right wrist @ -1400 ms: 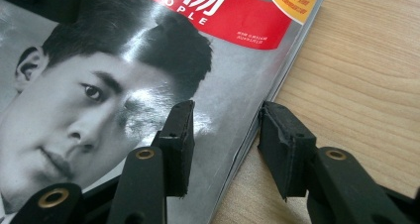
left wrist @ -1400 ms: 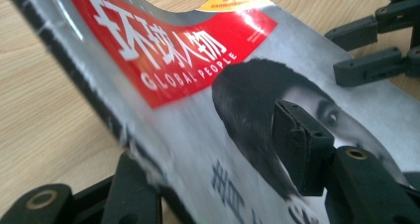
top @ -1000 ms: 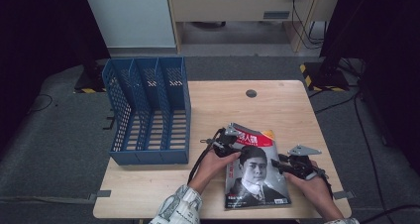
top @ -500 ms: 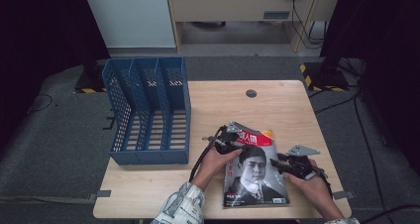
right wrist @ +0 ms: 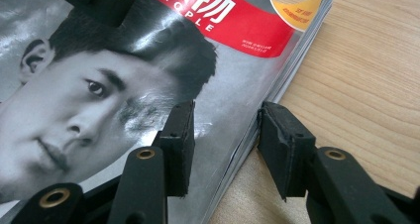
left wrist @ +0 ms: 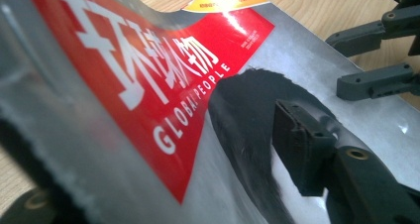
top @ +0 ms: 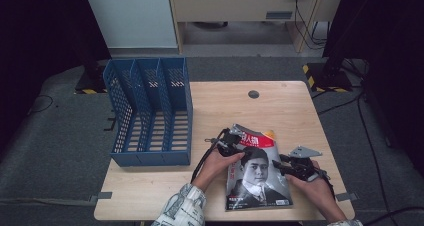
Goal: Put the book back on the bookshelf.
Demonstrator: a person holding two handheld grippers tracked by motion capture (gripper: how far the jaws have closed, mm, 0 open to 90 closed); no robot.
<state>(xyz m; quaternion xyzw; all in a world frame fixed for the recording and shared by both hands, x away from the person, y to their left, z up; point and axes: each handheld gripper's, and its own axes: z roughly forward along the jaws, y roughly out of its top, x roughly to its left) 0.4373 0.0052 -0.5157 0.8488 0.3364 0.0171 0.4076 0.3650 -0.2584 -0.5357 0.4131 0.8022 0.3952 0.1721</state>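
Observation:
A glossy magazine (top: pixel 257 178) with a man's portrait and a red title band lies on the near right of the wooden table (top: pixel 290 111). My left gripper (top: pixel 231 142) is at its top left corner, which curls up off the table. In the left gripper view the bent cover (left wrist: pixel 148 85) runs between the wide-apart jaws, one finger (left wrist: pixel 302 149) over it and the other hidden beneath. My right gripper (top: pixel 286 165) stands open astride the magazine's right edge (right wrist: pixel 247 135), one finger (right wrist: pixel 178 140) on the cover and one finger (right wrist: pixel 285 144) beside the pages.
A blue mesh file rack (top: pixel 150 111) with three slots stands on the left half of the table. A dark round cable hole (top: pixel 253 94) sits near the far edge. Bare wood lies between the rack and the magazine and behind the magazine.
My right gripper has edged slightly left onto the magazine's edge. The left gripper and the raised corner have barely moved.

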